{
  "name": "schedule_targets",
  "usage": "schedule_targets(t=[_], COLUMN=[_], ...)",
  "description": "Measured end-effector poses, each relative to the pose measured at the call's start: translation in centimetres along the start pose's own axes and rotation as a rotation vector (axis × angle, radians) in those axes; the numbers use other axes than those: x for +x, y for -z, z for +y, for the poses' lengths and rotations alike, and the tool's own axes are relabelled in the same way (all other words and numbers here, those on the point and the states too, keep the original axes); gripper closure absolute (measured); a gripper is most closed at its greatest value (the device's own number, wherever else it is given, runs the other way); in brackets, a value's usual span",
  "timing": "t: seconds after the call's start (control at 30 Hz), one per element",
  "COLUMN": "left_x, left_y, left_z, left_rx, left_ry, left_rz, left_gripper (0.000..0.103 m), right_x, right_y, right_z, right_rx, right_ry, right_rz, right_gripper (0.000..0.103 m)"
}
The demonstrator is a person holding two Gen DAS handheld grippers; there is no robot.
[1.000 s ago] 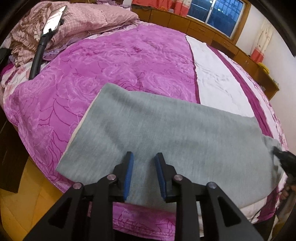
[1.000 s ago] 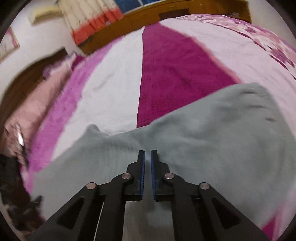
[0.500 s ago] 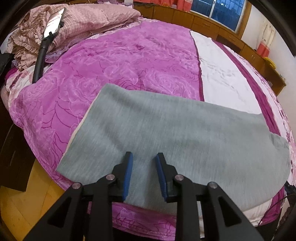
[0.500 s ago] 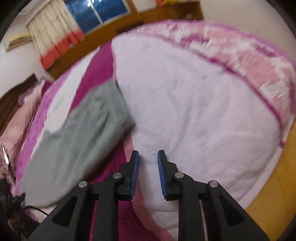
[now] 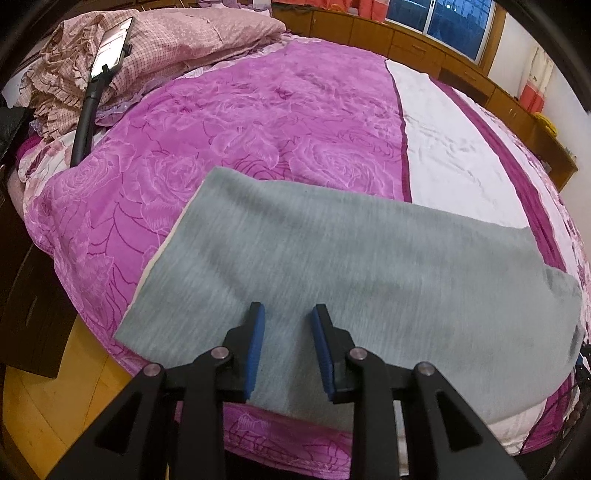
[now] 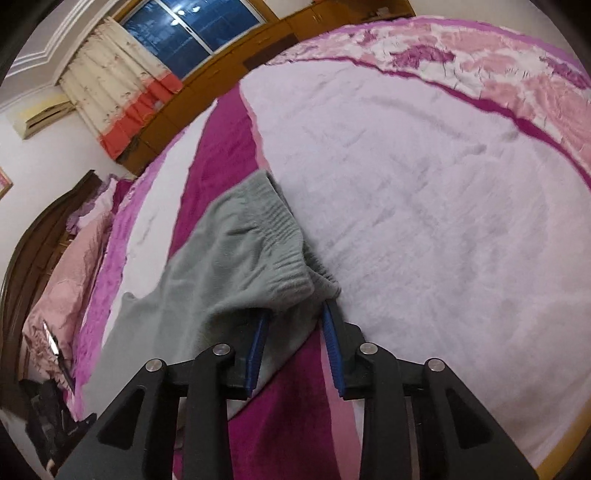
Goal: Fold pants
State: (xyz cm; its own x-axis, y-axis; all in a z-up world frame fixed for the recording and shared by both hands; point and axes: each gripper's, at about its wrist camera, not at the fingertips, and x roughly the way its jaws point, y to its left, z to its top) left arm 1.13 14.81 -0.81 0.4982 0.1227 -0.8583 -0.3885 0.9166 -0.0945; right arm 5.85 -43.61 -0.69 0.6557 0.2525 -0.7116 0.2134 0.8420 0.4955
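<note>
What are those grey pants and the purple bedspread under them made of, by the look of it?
The grey pants look like soft knit, maybe fleece: matte, heathered, with a ribbed, gathered waistband. The purple bedspread looks like plush velvety fabric: a slight sheen and embossed rose pattern. The exact fibre of either isn't clear.

One pair of grey pants (image 5: 351,273) lies ahead of the fingers on one bed (image 5: 258,122). Beyond them: one phone on a stand (image 5: 110,48), one window (image 6: 192,33), one heaped quilt (image 5: 192,40).
</note>
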Motion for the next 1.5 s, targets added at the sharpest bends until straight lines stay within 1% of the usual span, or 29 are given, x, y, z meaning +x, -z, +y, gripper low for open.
schedule_targets(t=[0.13, 0.2, 0.3, 0.37, 0.4, 0.47, 0.57, 0.6, 0.63, 0.67, 0.7, 0.73, 0.77, 0.83, 0.9, 0.93, 1.07, 1.1, 1.17, 1.23, 1.27, 1.3, 1.37, 1.4, 1.47, 1.5], left_x=[0.0, 0.0, -0.1, -0.1, -0.1, -0.1, -0.1, -0.1, -0.1, -0.1, -0.1, -0.1, 0.0, 0.0, 0.1, 0.1, 0.1, 0.0, -0.8, -2.0, -2.4, -2.9, -3.3, -3.4, -3.4, -3.4], left_y=[0.1, 0.1, 0.2, 0.2, 0.2, 0.2, 0.2, 0.2, 0.2, 0.2, 0.1, 0.1, 0.1, 0.1, 0.1, 0.0, 0.1, 0.0, -0.3, -0.9, -1.2, -1.5, -1.8, -1.8, -1.6, -1.5], left_z=[0.0, -0.1, 0.0, 0.1, 0.0, -0.1, -0.2, -0.1, 0.0, 0.1, 0.2, 0.2, 0.1, 0.0, -0.1, -0.2, -0.3, -0.2, 0.4, 1.5, 2.0, 2.6, 3.7, 4.2, 4.7, 4.8], left_rx=[0.001, 0.004, 0.000, -0.005, -0.008, -0.008, 0.002, 0.001, -0.004, -0.008, -0.010, -0.011, -0.007, 0.001, 0.003, 0.005, 0.012, 0.013, -0.019, -0.052, -0.059, -0.064, -0.082, -0.095, -0.115, -0.124], left_ry=[-0.001, -0.002, 0.005, 0.013, 0.013, 0.007, 0.003, 0.006, 0.012, 0.015, 0.016, 0.014, 0.011, 0.004, -0.001, -0.004, -0.013, -0.012, -0.017, -0.032, -0.040, -0.051, -0.069, -0.070, -0.056, -0.041], left_rz=[-0.006, -0.007, -0.009, -0.010, -0.011, -0.012, -0.010, -0.010, -0.009, -0.008, -0.007, -0.006, -0.006, -0.006, -0.006, -0.007, -0.009, -0.008, -0.014, -0.046, -0.058, -0.067, -0.065, -0.058, -0.049, -0.048], left_gripper=[0.075, 0.075, 0.075, 0.075, 0.075, 0.075, 0.075, 0.075, 0.075, 0.075, 0.075, 0.075, 0.075, 0.075, 0.075, 0.075, 0.074, 0.074, 0.075, 0.075, 0.074, 0.074, 0.071, 0.070, 0.070, 0.070], right_x=[0.8, 0.7, -0.6, -1.4, -1.3, -0.5, 1.0, 1.2, 1.3, 1.5, 1.5, 1.3, 0.8, -0.9, -2.4, -2.2, -0.5, -0.7, -1.5, -2.5, -3.0, -3.8, -5.3, -6.3, -7.2, -7.5], right_y=[-0.1, -0.1, 0.5, 1.0, 1.0, 0.5, -1.0, -1.3, -1.5, -1.6, -1.7, -1.6, -1.5, -1.1, -0.7, -0.6, -0.6, -0.6, -0.8, -0.9, -1.0, -1.0, -1.1, -1.3, -1.5, -1.6], right_z=[-0.1, -0.2, -0.5, -0.8, -0.8, -0.6, 0.9, 1.2, 1.4, 1.6, 1.7, 1.8, 1.8, 2.2, 2.2, 2.0, 0.8, 0.7, 0.6, 0.3, 0.2, 0.2, 0.4, 0.8, 1.8, 2.6], right_rx=[0.029, 0.065, 0.106, 0.114, 0.091, 0.051, -0.051, -0.072, -0.081, -0.084, -0.086, -0.082, -0.070, -0.065, -0.084, -0.092, -0.117, -0.118, -0.113, -0.096, -0.090, -0.088, -0.099, -0.111, -0.126, -0.145], right_ry=[-0.012, -0.010, 0.015, 0.056, 0.076, 0.095, 0.133, 0.129, 0.117, 0.124, 0.141, 0.140, 0.136, 0.182, 0.238, 0.239, 0.238, 0.232, 0.210, 0.196, 0.194, 0.203, 0.248, 0.261, 0.249, 0.219], right_rz=[-0.009, -0.012, -0.013, -0.027, -0.024, 0.009, 0.036, 0.036, 0.035, 0.037, 0.038, 0.038, 0.034, 0.002, -0.044, -0.030, 0.039, 0.038, 0.038, 0.048, 0.049, 0.040, -0.002, -0.040, -0.079, -0.100], right_gripper=[0.072, 0.072, 0.072, 0.072, 0.072, 0.072, 0.072, 0.071, 0.072, 0.075, 0.083, 0.092, 0.093, 0.096, 0.097, 0.097, 0.096, 0.096, 0.094, 0.089, 0.089, 0.089, 0.089, 0.089, 0.088, 0.088])
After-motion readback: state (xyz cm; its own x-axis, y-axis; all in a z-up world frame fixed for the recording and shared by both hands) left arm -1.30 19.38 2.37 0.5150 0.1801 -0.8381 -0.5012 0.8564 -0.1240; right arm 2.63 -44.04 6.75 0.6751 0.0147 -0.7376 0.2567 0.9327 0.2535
